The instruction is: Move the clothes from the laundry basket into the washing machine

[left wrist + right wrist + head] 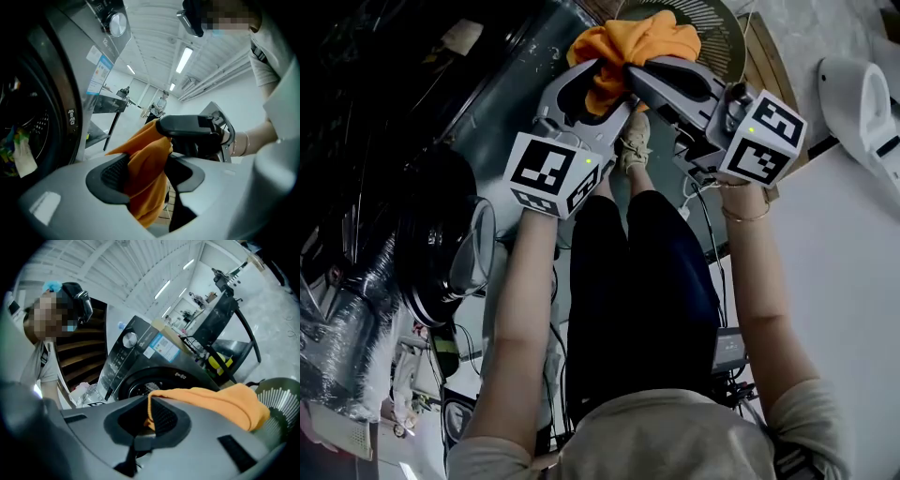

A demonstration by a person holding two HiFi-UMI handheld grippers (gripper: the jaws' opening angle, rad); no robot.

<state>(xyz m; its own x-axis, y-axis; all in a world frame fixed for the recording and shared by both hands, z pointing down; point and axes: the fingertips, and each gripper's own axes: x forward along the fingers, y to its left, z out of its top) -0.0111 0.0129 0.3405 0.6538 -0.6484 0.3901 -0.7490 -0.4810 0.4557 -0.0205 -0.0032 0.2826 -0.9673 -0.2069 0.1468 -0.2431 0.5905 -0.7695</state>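
An orange cloth hangs in the air between both grippers, above the laundry basket. My right gripper is shut on an edge of the orange cloth, which drapes over its right jaw. My left gripper has its jaws apart around the same cloth. The fabric lies against the left pad, and a dark gap shows at the right pad. The washing machine stands at the left with its drum open. Coloured clothes lie inside.
The machine's round glass door hangs open toward me at the left. The ribbed basket rim is just beyond the cloth. A white appliance stands at the right. My legs and a foot are below the grippers.
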